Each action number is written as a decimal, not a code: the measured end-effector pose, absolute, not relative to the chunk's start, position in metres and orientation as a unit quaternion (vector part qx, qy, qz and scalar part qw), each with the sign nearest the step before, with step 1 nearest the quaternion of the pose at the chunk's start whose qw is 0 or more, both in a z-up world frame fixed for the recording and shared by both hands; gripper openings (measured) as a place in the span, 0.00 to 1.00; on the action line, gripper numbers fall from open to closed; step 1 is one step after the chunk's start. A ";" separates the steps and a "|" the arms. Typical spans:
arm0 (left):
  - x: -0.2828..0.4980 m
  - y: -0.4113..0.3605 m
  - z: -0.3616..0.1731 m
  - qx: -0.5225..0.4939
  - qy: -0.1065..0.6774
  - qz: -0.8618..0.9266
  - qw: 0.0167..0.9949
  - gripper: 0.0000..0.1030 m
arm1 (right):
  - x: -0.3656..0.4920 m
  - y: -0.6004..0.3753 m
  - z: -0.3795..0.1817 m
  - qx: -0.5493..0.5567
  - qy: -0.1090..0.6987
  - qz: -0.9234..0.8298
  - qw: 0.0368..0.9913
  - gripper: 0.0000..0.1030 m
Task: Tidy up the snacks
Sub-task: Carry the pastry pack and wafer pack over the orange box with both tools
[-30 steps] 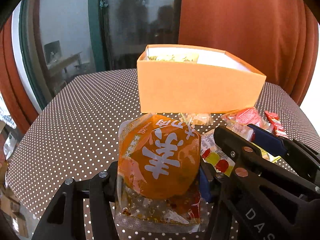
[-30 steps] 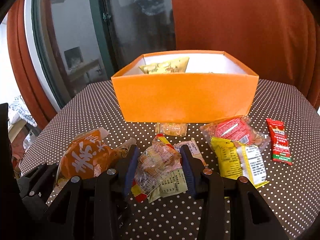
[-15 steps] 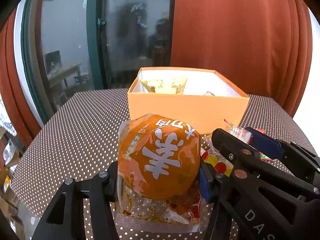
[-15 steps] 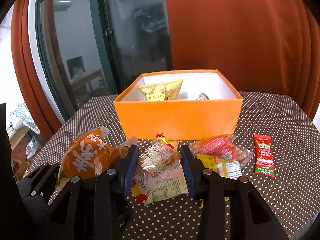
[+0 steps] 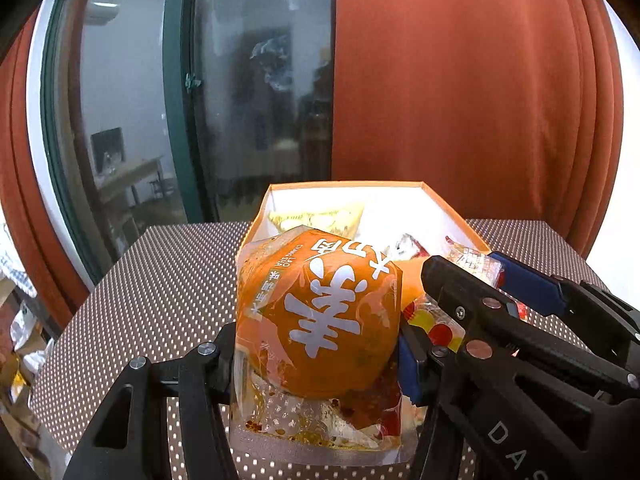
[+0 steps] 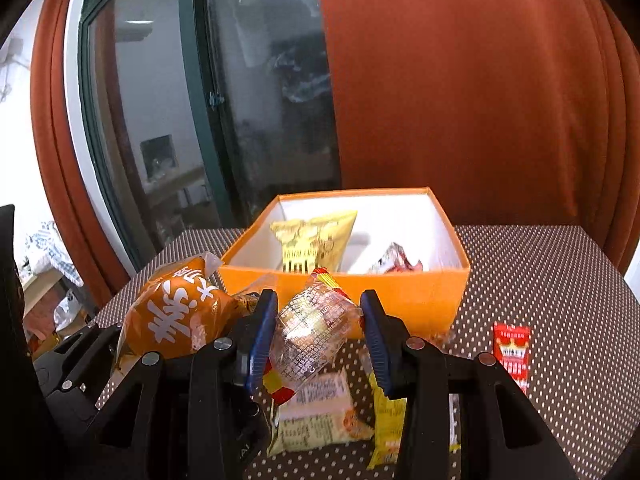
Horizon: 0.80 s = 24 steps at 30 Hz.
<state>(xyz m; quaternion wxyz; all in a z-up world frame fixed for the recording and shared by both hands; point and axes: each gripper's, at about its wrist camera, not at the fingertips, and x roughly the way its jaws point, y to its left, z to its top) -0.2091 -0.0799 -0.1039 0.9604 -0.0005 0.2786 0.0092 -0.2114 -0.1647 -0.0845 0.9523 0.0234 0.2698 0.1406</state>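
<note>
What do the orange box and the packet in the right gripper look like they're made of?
The orange box looks like stiff cardboard: matte orange outside, white inside, with thin straight walls and crisp corners. The packet held in the right gripper looks like thin clear plastic film: glossy and crinkled, with glare and printed text, and its contents show through.

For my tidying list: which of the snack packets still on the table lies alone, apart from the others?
The small red packet, lying flat on the dotted table off to the right. The yellow packets overlap in a heap beneath the right claw.
</note>
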 end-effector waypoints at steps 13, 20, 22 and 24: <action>-0.151 -0.091 -0.076 0.010 0.249 0.003 0.968 0.58 | -0.163 -0.173 -0.064 0.036 0.238 0.134 0.961 0.45; -0.108 -0.097 -0.056 0.010 0.232 0.021 0.973 0.58 | -0.128 -0.183 -0.049 0.060 0.209 0.140 0.966 0.45; -0.094 -0.099 -0.052 0.011 0.229 0.026 0.973 0.58 | -0.114 -0.186 -0.046 0.063 0.203 0.141 0.967 0.45; -0.078 -0.101 -0.050 0.009 0.233 0.024 0.972 0.58 | -0.103 -0.189 -0.046 0.070 0.196 0.145 0.967 0.45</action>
